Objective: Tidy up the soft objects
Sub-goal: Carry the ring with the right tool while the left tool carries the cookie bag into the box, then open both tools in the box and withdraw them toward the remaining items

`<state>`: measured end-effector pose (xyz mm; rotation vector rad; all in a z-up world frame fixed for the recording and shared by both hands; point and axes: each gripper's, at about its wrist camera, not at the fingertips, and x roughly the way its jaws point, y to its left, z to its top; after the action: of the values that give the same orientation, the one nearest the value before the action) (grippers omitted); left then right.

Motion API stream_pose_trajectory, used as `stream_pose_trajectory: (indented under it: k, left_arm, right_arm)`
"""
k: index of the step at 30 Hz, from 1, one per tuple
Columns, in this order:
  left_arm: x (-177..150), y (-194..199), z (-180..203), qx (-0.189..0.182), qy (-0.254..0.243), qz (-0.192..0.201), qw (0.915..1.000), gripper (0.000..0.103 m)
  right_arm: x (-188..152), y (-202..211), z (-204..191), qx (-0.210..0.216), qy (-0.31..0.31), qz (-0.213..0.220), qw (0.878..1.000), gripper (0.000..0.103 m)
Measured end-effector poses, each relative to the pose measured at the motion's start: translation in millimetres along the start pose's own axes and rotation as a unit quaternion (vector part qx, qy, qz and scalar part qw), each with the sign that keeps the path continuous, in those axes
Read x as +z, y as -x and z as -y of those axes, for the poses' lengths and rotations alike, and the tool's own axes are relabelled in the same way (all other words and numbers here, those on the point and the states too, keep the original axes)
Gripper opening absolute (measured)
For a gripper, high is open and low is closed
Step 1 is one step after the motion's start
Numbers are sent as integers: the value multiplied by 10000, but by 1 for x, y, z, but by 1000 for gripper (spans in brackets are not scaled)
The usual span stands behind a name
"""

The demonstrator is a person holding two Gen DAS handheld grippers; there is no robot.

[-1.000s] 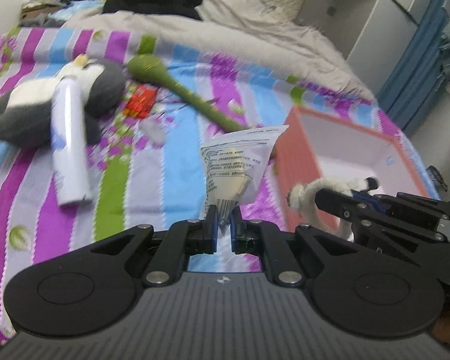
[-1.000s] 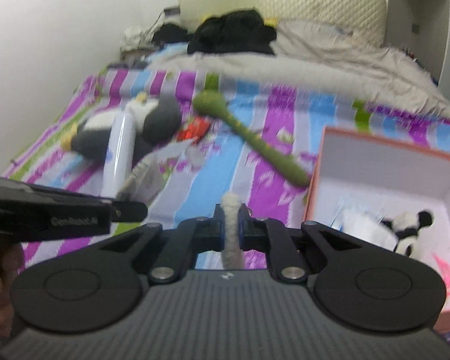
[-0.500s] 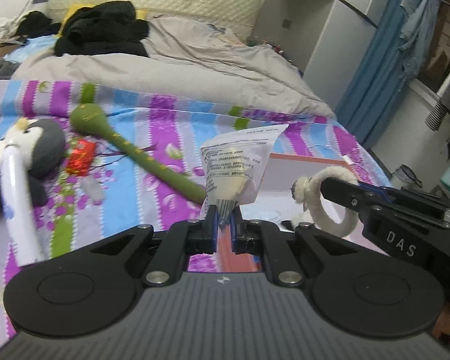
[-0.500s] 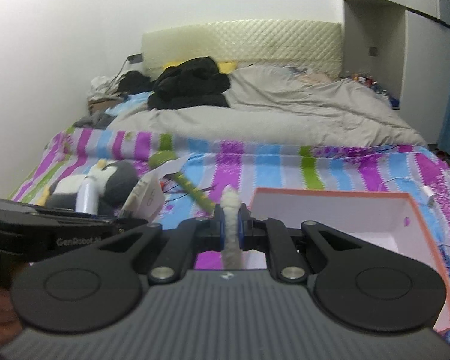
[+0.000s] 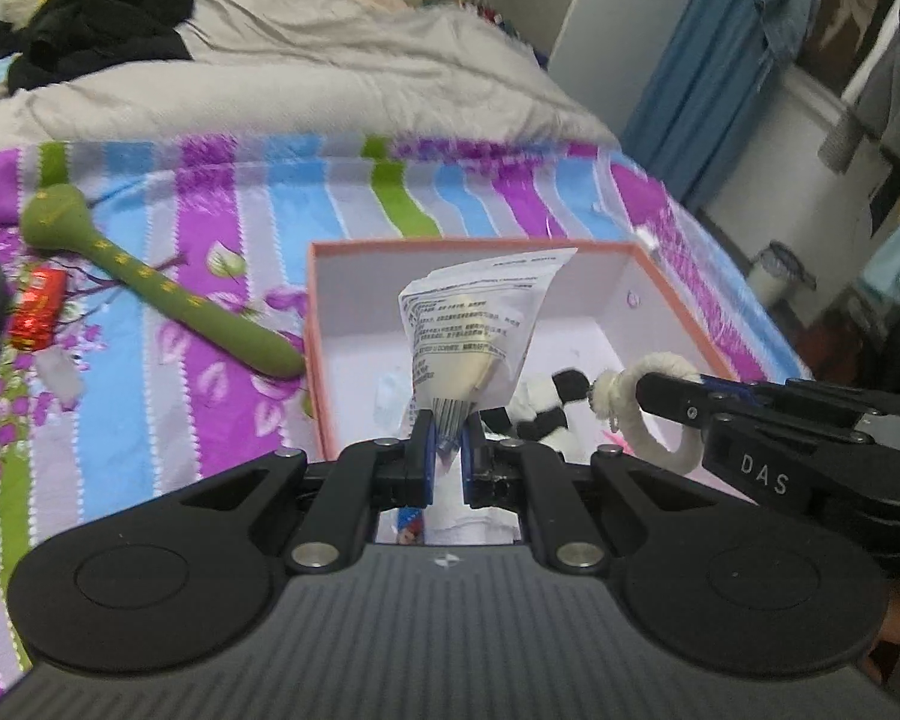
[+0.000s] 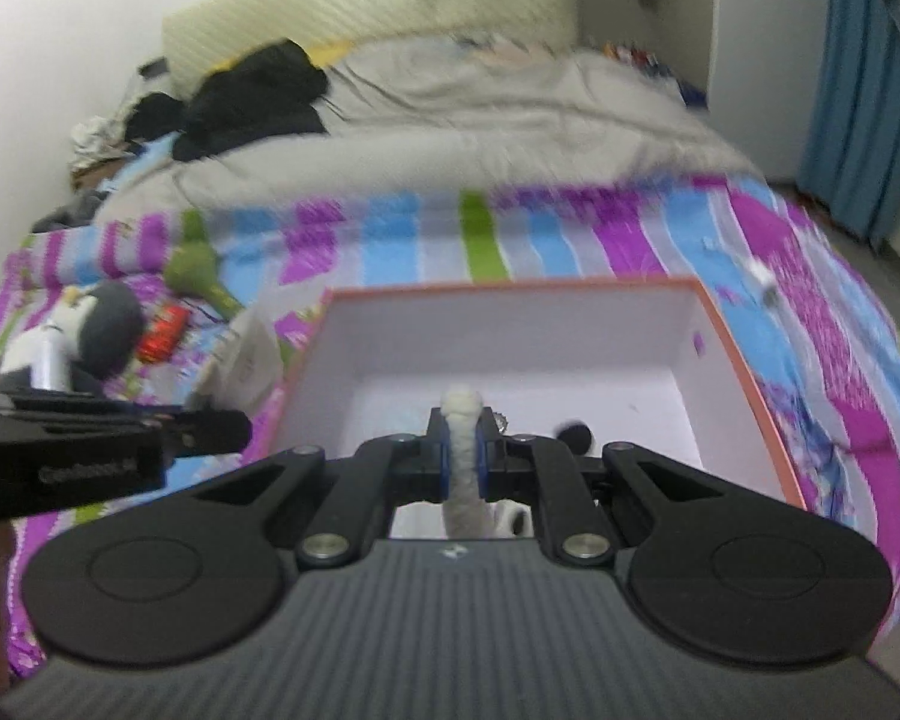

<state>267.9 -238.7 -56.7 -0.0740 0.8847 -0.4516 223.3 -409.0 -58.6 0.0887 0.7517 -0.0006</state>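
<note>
We hold a clear plastic packet (image 5: 480,336) pinched in our left gripper (image 5: 447,450), its jaws nearly closed on the packet's lower tip; it is printed with small black text and holds something cream-coloured, perhaps a brush. At lower centre of the right wrist view, our right gripper (image 6: 463,456) is clamped on a fuzzy white ring (image 6: 462,420). Both hang over the white-lined orange box (image 5: 678,306) at centre frame, where a black-and-white plush (image 5: 546,408) lies.
</note>
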Motion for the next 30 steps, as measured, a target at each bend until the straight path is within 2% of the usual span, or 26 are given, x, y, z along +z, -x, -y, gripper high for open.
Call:
stream_pose_trajectory:
  k: [6, 14, 15, 16, 17, 18, 19, 20, 21, 30]
  left_arm:
    - [3, -43, 15, -41, -205, -412, 9989, 10]
    - [2, -75, 17, -121, -328, -753, 9965, 11]
    - [1, -76, 17, -123, -319, -764, 9965, 18]
    - [1, -77, 15, -109, -303, -759, 9966, 34]
    - [0, -77, 14, -97, -298, -751, 9967, 43]
    - [0, -77, 14, -67, -284, -756, 9967, 52]
    - [0, -78, 13, -49, -265, -765, 9967, 52]
    - [0, -76, 12, -11, -265, -732, 9970, 52]
    - [0, -72, 12, 27, -298, -644, 9975, 52]
    - [-1, -20, 13, -15, -388, -54, 9992, 52]
  right_arm:
    - [-17, -26, 26, -113, -239, -380, 9989, 12]
    - [-36, -51, 42, -121, -510, -711, 9961, 13]
    - [-36, -51, 42, -108, -535, -721, 9959, 14]
    - [-37, -51, 42, -107, -544, -732, 9958, 14]
    - [-37, -51, 41, -106, -511, -738, 9959, 17]
    - [-37, -51, 39, -127, -472, -747, 9960, 26]
    - [-37, -49, 38, -161, -456, -749, 9960, 33]
    - [-37, -47, 36, -184, -443, -734, 9962, 45]
    - [-37, -44, 35, -169, -421, -699, 9965, 47]
    - [-28, 0, 18, -145, -410, -241, 9988, 47]
